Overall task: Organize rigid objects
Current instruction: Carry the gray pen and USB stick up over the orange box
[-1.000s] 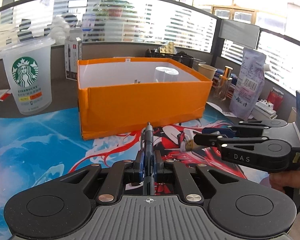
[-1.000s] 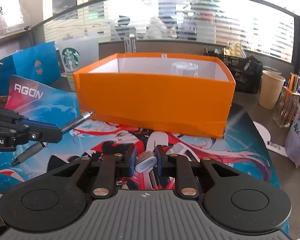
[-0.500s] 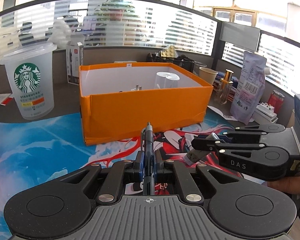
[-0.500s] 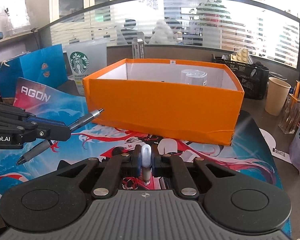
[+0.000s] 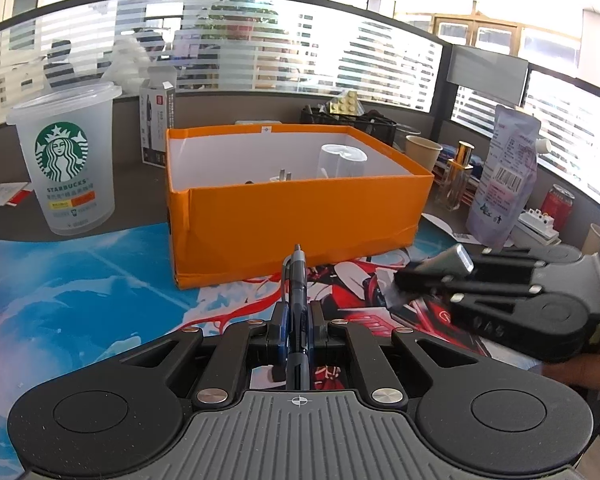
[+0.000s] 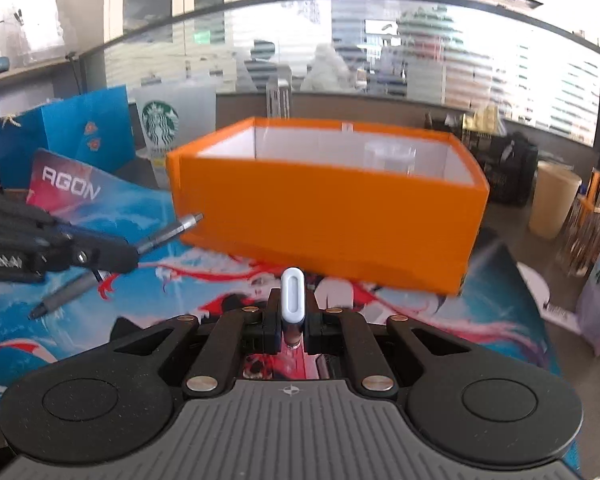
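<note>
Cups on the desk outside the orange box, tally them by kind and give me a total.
Frosted Starbucks cup: 1
Paper cup: 1
Total: 2
The clear cup sits inside the box, so it is not counted.

At bottom centre of the frame, the left gripper [image 5: 296, 322] clamps a dark blue pen [image 5: 296, 300], tip pointing toward an open orange box [image 5: 300, 224] (a clear glass [image 5: 342, 160] stands inside). At right, the right gripper [image 5: 432, 276] grips a small grey object [image 5: 450, 260].
</note>
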`<state>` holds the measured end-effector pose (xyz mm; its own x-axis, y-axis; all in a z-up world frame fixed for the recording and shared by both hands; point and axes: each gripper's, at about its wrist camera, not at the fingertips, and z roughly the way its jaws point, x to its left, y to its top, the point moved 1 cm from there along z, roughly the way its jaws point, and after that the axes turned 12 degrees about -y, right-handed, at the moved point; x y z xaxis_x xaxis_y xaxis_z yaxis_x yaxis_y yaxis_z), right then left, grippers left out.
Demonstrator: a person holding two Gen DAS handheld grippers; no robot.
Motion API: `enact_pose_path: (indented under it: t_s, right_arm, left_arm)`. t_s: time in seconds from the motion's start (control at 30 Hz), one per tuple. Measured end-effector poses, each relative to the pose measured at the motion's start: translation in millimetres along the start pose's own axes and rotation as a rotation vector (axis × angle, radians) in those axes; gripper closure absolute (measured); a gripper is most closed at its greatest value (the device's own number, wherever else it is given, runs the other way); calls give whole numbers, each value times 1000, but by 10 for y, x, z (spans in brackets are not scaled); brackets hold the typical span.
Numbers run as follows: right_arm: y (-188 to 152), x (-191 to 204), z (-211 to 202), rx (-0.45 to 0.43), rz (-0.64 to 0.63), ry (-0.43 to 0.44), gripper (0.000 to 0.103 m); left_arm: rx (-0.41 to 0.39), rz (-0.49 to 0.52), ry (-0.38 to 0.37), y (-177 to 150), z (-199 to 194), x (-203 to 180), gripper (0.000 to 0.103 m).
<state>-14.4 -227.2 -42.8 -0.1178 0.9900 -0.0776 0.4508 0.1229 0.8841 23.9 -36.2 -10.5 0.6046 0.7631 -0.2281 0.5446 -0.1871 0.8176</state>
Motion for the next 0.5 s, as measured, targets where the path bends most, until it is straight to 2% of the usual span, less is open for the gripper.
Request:
enact_pose_path:
  t_s: [0.3, 0.5]
  right_arm:
    - [257, -135, -135, -61, 1, -16, 95]
    - [395, -177, -209, -93, -4, -13, 95]
  left_arm:
    - [-6, 9, -1, 79, -26, -19, 96]
    - [-38, 33, 8, 244, -120, -63, 96]
